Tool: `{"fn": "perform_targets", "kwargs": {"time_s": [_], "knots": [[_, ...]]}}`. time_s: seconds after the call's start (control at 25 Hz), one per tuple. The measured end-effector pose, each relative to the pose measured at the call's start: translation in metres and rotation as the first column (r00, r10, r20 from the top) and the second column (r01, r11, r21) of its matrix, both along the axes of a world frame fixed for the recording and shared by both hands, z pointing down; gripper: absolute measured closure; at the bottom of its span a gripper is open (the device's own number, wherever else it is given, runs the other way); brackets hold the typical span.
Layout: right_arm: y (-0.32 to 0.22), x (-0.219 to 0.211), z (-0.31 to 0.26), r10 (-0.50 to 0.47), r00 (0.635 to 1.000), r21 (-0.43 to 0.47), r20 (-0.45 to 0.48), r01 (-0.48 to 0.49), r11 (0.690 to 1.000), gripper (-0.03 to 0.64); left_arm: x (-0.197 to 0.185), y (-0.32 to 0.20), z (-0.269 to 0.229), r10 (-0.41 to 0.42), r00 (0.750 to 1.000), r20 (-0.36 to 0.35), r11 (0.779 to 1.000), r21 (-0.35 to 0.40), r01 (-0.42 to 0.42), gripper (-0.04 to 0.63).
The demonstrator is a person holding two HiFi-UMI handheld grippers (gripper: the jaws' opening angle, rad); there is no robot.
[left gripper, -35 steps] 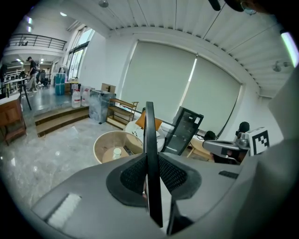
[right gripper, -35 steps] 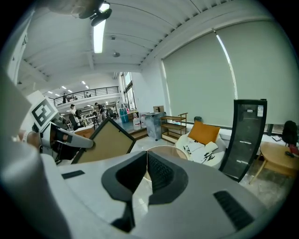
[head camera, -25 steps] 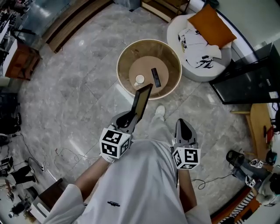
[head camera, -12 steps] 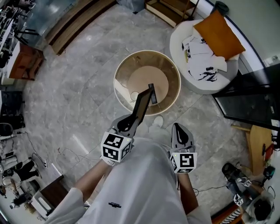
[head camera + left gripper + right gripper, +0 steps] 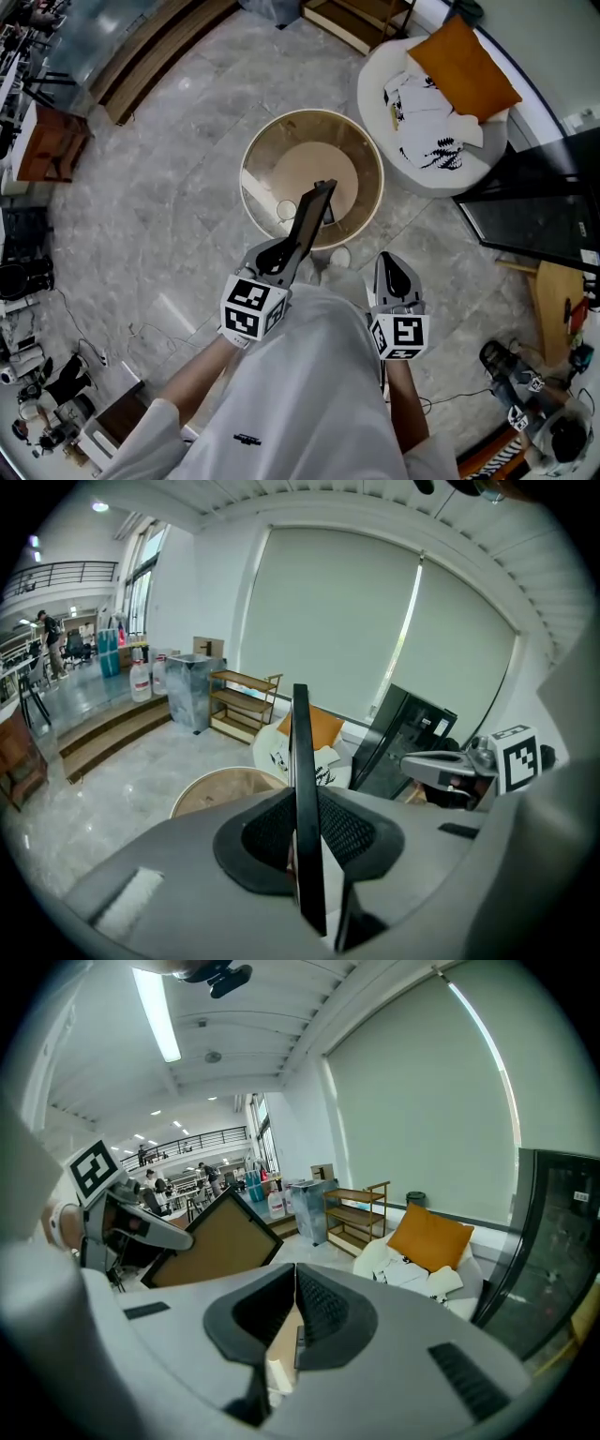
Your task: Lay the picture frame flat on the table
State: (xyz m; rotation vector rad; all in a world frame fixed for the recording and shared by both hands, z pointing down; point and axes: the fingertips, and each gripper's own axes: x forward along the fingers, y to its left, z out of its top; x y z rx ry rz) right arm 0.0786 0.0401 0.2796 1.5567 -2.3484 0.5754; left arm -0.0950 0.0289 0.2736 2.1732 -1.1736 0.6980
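Black-edged picture frame (image 5: 306,221), clamped by its lower edge between the jaws of my left gripper (image 5: 283,251), stands on edge and leans forward from the jaw tips, out over the near rim of the round wooden table (image 5: 246,174). Seen along those jaws, the frame appears edge-on, 1 thin dark line splitting the view. My right gripper (image 5: 390,266), just beside the left one on its right, has its jaws drawn together on nothing; from it, the frame's brown backing shows up and to the left. Ahead of the left gripper, beside the frame, 1 small white object (image 5: 286,208) sits on the tabletop. Progress, as I judge it: the frame is grasped and held over the table, not touching it; tipping it flat, lowering and releasing remain.
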Motion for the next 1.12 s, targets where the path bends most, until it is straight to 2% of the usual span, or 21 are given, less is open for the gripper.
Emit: {"fn": "perform_targets", "kwargs": {"time_s": [0.28, 0.52, 0.68, 0.84, 0.96, 1.12], "knots": [[-0.010, 0.012, 0.018, 0.027, 1.000, -0.027, -0.008, -0.028, 0.999, 0.611, 0.012, -0.017, 0.005, 0.027, 1.000, -0.011, 1.000, 0.009, -0.027, 0.526], [-0.022, 0.014, 0.029, -0.001, 1.000, -0.041, -0.007, 0.001, 0.999, 0.611, 0.030, -0.032, 0.024, 0.025, 0.998, -0.054, 0.998, -0.048, -0.027, 0.526], [-0.032, 0.019, 0.046, -0.042, 0.999, -0.037, -0.009, 0.041, 0.998, 0.611, 0.039, -0.042, 0.059, -0.025, 0.994, -0.108, 0.993, -0.122, 0.012, 0.526], [-0.041, 0.023, 0.073, -0.052, 0.998, -0.046, -0.018, 0.052, 0.998, 0.612, 0.046, -0.049, 0.097, -0.013, 0.996, -0.090, 0.988, -0.154, -0.001, 0.526], [-0.041, 0.021, 0.100, -0.103, 0.994, -0.090, -0.017, 0.101, 0.991, 0.612, 0.056, -0.047, 0.128, -0.033, 0.995, -0.099, 0.980, -0.198, 0.013, 0.526], [-0.056, 0.023, 0.133, -0.097, 0.995, -0.116, 0.026, 0.100, 0.988, 0.612, 0.073, -0.060, 0.163, 0.021, 0.997, -0.074, 0.978, -0.207, -0.036, 0.526]]}}
